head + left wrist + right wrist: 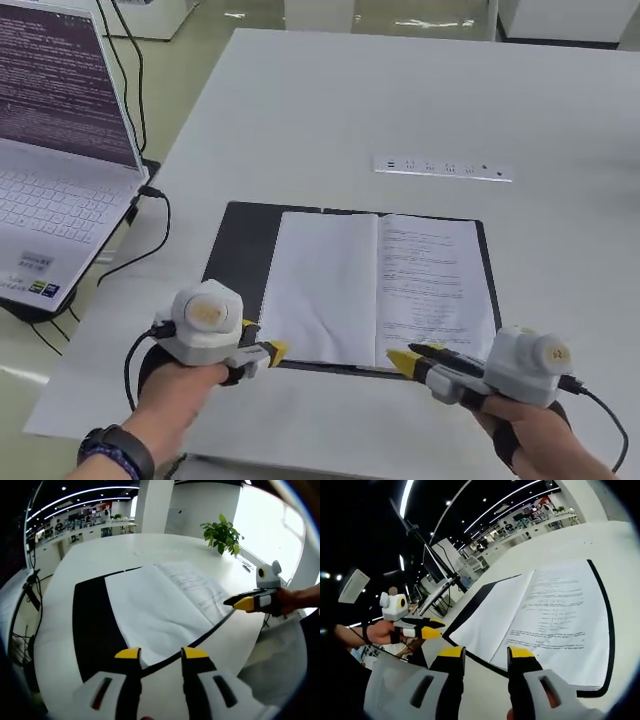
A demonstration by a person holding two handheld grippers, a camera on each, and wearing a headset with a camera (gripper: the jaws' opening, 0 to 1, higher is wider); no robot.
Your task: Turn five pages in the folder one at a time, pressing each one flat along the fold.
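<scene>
Bright, even light falls from overhead onto the white table (330, 110), and the shadows there are faint and soft. At the far right the window (270, 525) burns out to white behind the plant (222, 532). Ceiling strips (408, 492) streak across a dark upper half. Both gripper views bend hard at their edges. The folder (235, 260) print is too soft to read.

An open office: a laptop (60, 150) beside the white desk (400, 90), a socket strip (443, 168), a potted plant (222, 532), long ceiling lights (409, 494).
</scene>
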